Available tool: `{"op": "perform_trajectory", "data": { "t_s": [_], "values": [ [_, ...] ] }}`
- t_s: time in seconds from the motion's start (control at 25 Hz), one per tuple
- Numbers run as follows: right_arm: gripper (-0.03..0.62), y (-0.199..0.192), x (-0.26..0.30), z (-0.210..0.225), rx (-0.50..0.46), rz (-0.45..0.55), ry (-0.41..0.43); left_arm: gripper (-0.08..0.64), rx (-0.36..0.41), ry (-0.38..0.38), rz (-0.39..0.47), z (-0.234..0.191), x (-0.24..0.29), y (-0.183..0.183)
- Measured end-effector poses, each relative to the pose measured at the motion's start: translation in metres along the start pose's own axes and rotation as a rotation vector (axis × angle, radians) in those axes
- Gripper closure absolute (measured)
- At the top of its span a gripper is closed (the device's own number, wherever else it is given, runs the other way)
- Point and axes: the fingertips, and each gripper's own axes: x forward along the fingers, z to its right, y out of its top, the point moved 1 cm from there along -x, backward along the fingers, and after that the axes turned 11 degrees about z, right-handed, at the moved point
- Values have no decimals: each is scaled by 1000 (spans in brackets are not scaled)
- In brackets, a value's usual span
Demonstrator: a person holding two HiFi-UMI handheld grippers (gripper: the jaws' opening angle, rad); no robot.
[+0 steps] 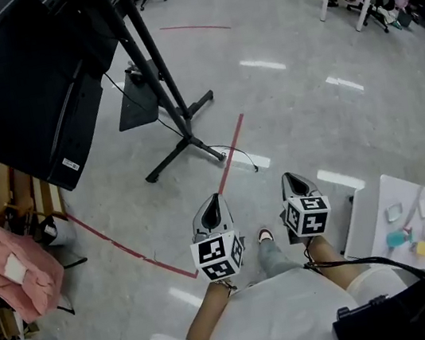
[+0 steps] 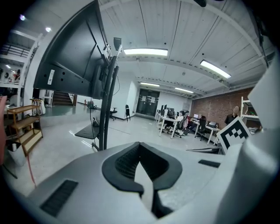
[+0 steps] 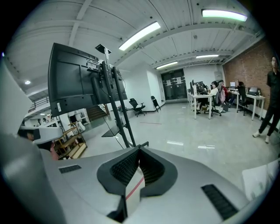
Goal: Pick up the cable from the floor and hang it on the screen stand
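Closing on the cable (image 1: 242, 156) is, as I judge it, the step in hand; nothing has been picked up yet. I read the left gripper (image 1: 214, 201) and the right gripper (image 1: 294, 182) as both having their jaws fully together, with nothing between them. The cable lies as a thin loop on the floor (image 1: 323, 106), just beside the near foot of the screen stand (image 1: 169, 91) and by the red tape line (image 1: 233, 147), ahead of both grippers.

Procedure I would follow:
- Part the jaws of one gripper before lowering it.
- Come down over the free stretch of the loop, clear of the stand's foot.
- Clamp across the cable, not along it.

Risk: a thin cable may slip from pads that graze the floor, so I would confirm the hold in that gripper's own view before lifting.
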Motion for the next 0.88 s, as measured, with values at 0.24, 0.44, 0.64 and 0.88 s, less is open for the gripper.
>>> {"op": "perform_trajectory", "data": {
  "t_s": [0.24, 0.44, 0.64, 0.88],
  "values": [
    [574, 9, 43, 26, 5, -36, 6, 557, 6, -2, -42, 7, 50, -5],
    [574, 15, 79, 40, 10, -57, 19, 557, 14, 2, -68, 8, 91, -8],
    [575, 14, 106, 53, 9, -76, 36, 557, 15, 8, -90, 7, 121, -18],
    [574, -9, 142, 61, 13, -128, 27, 557, 8, 14, -144, -11, 152, -46]
  ]
}}
